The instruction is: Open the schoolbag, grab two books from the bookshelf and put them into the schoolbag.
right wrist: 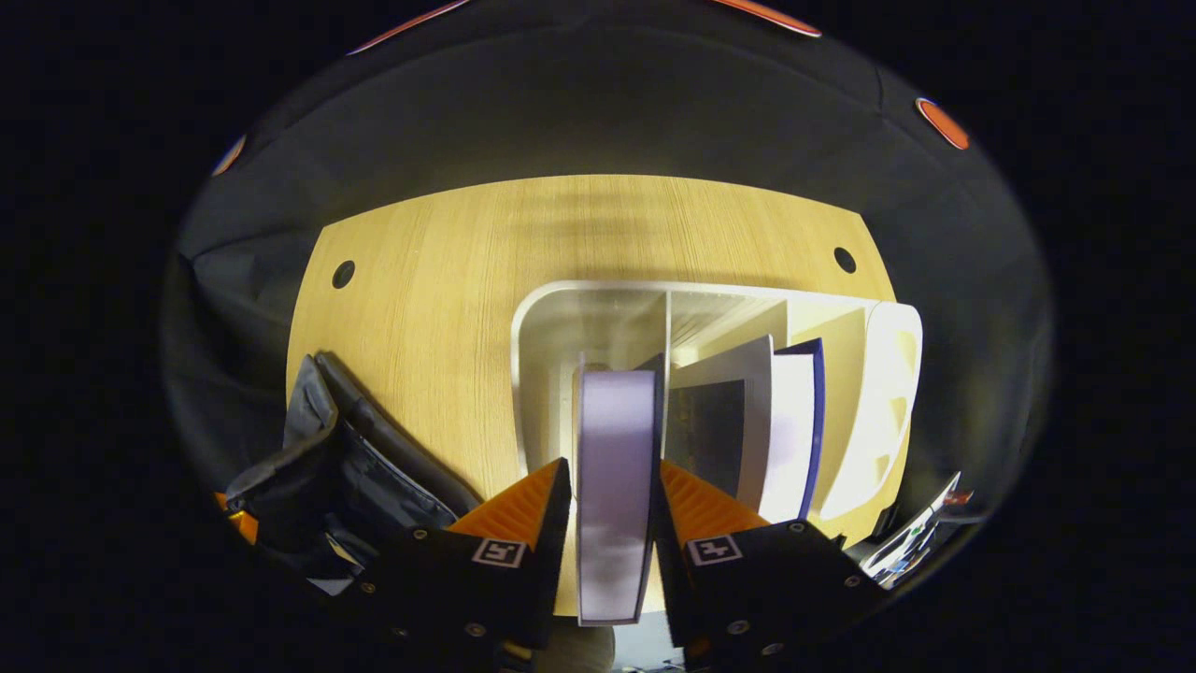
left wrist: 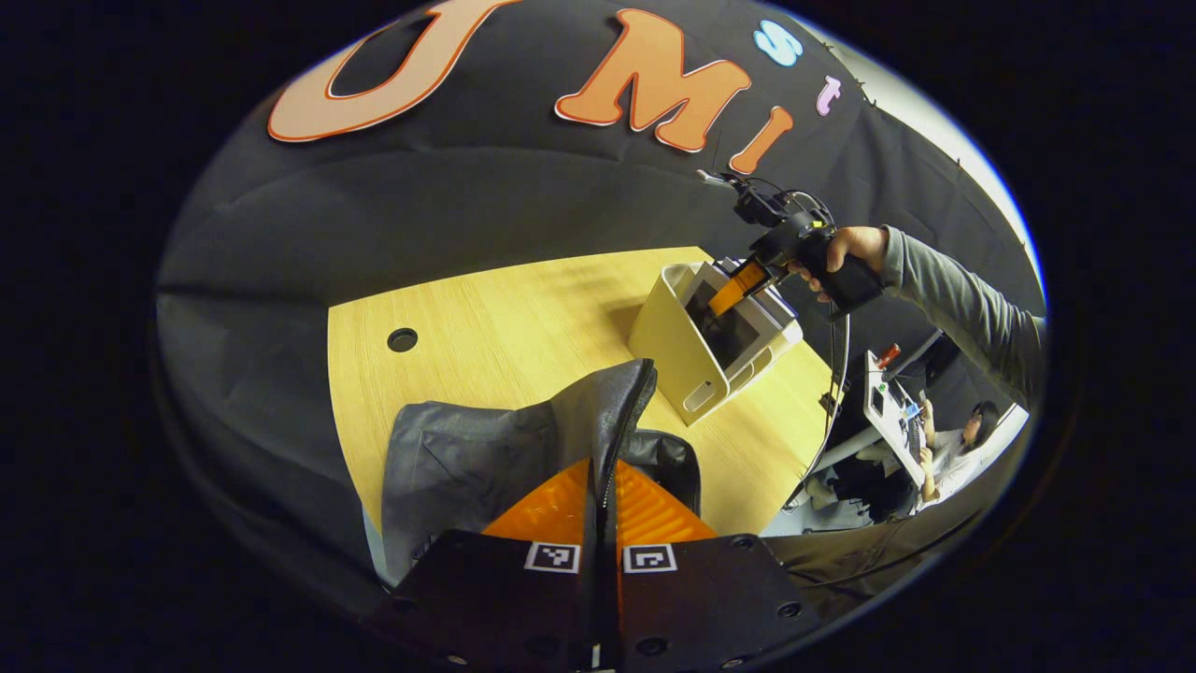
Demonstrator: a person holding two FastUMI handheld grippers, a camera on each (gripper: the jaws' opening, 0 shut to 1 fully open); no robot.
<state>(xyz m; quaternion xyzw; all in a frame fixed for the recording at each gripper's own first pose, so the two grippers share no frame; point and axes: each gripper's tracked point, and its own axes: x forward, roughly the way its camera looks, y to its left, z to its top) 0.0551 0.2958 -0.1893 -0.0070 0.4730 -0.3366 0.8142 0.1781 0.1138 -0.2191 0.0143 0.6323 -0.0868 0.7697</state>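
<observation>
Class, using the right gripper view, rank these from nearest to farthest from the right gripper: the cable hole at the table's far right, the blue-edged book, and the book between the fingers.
1. Book between the fingers of the right gripper, centre.
2. Blue-edged book, just right, standing in the bookshelf.
3. Cable hole, far right, beyond the shelf.
</observation>
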